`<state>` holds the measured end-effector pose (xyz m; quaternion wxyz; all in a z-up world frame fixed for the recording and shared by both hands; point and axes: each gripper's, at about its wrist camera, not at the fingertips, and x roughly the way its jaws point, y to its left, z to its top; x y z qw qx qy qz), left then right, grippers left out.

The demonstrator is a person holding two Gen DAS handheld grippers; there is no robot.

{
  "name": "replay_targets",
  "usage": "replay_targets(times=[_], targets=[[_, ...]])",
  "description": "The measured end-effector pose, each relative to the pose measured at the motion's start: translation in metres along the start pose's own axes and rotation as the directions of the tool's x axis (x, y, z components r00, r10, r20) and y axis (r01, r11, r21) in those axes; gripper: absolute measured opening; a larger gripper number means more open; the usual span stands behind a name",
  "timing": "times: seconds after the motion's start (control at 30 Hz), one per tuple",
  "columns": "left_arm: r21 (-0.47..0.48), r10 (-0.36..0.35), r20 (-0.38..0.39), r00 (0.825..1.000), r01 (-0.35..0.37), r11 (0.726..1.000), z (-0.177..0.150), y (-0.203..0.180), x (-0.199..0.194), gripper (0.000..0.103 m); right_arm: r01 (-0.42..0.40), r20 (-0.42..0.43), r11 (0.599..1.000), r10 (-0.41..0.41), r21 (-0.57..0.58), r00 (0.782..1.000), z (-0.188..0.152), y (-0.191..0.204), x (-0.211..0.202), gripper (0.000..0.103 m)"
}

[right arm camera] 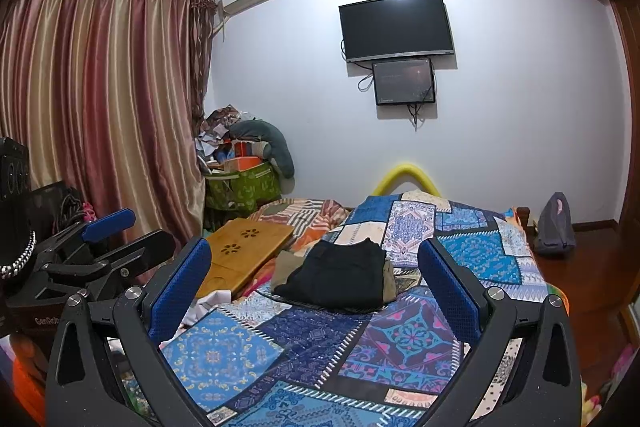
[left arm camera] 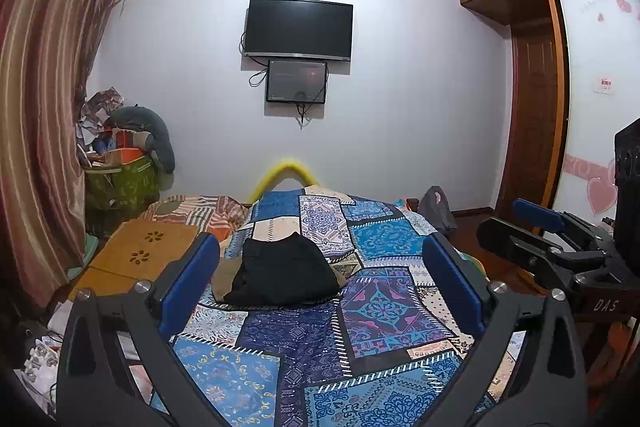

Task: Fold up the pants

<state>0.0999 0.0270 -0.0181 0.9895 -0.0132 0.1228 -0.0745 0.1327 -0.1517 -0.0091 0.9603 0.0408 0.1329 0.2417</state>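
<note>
Black pants (left arm camera: 285,273): one item, folded into a compact, roughly rectangular bundle, lying flat on the far half of the patchwork bedspread (left arm camera: 320,347), slightly left of centre. Rests on top of a folded tan garment (right arm camera: 390,277), whose edges show at the bundle's left and right sides.
</note>
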Motion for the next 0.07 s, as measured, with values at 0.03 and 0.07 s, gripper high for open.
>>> replay_targets(times=[0.03,0.07], targets=[[0.000,0.000,0.000,1.000,0.000,1.000,0.0001,0.0000,0.0001,0.102,-0.001,0.000,1.000,0.001,0.002,1.000,0.0003,0.0001,-0.0002,0.103],[0.001,0.001,0.001,1.000,-0.001,1.000,0.0001,0.0000,0.0000,0.102,-0.001,0.000,1.000,0.001,0.002,1.000,0.0001,0.0005,0.0000,0.103]])
